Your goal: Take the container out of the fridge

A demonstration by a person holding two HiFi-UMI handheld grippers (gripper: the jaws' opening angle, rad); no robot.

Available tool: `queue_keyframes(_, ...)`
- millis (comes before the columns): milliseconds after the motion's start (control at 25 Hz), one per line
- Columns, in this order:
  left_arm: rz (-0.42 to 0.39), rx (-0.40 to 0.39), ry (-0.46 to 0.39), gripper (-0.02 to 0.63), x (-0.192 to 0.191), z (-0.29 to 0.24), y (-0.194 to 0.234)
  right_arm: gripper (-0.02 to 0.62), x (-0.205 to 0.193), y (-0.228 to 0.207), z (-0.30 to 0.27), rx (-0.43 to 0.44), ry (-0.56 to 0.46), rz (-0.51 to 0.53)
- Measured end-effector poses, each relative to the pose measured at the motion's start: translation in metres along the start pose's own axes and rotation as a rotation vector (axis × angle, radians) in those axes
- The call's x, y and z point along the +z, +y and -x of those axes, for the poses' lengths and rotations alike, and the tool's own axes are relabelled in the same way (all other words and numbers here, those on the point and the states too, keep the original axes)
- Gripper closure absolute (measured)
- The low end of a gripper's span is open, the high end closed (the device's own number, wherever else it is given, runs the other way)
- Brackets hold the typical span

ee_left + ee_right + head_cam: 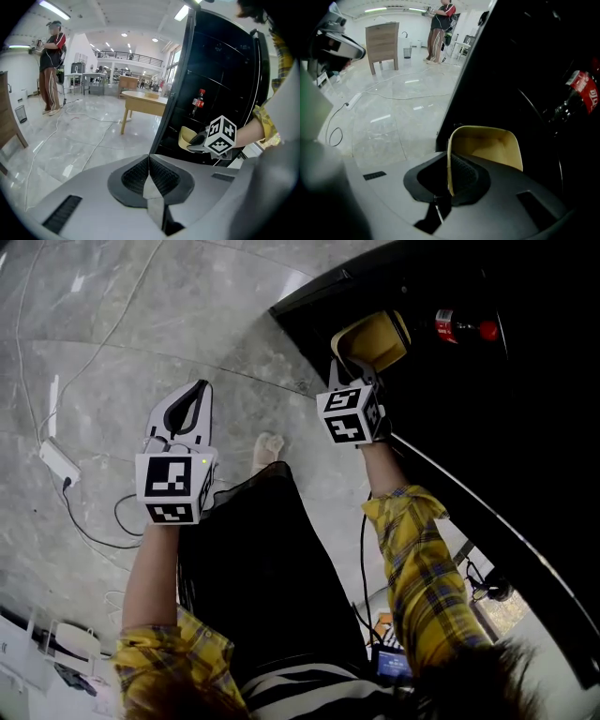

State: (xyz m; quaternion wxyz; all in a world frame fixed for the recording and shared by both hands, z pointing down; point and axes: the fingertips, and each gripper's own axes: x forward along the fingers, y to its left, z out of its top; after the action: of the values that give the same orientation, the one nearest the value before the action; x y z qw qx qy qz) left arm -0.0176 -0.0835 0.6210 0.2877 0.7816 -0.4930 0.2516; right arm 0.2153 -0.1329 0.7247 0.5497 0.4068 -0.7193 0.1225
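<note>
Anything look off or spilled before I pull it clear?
Nothing stands out. The right gripper is shut on one wall of the yellow container, which looks empty, with no spill visible. The bottle in the fridge stands upright. The left gripper is shut and empty.

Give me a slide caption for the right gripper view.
Right tool grips the yellow container by its rim at the dark fridge, red-labelled bottle behind.

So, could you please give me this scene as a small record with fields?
left gripper: shut, holding nothing, over the marble floor
right gripper: shut on one wall of the yellow container
yellow container: open-topped, looks empty, at the fridge opening
fridge: open, dark inside
bottle: red label, inside the fridge, apart from the container
</note>
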Motion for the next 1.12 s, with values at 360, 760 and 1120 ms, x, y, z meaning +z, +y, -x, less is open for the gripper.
queue_keyframes(360, 0.031, 0.036, -0.016, 0.588, 0.013, 0.055, 0.025, 0.558, 0.02, 0.047, 0.065, 0.039, -0.021, 0.001)
queue_keyframes(760, 0.086, 0.036, -0.038, 0.588, 0.036, 0.133, 0.036, 0.559, 0.062, 0.063, 0.163, 0.005, -0.069, -0.024)
queue_keyframes(1120, 0.128, 0.024, -0.113, 0.588, 0.086, 0.19, 0.031, 0.56, 0.098, 0.076, 0.244, 0.009, -0.132, 0.002)
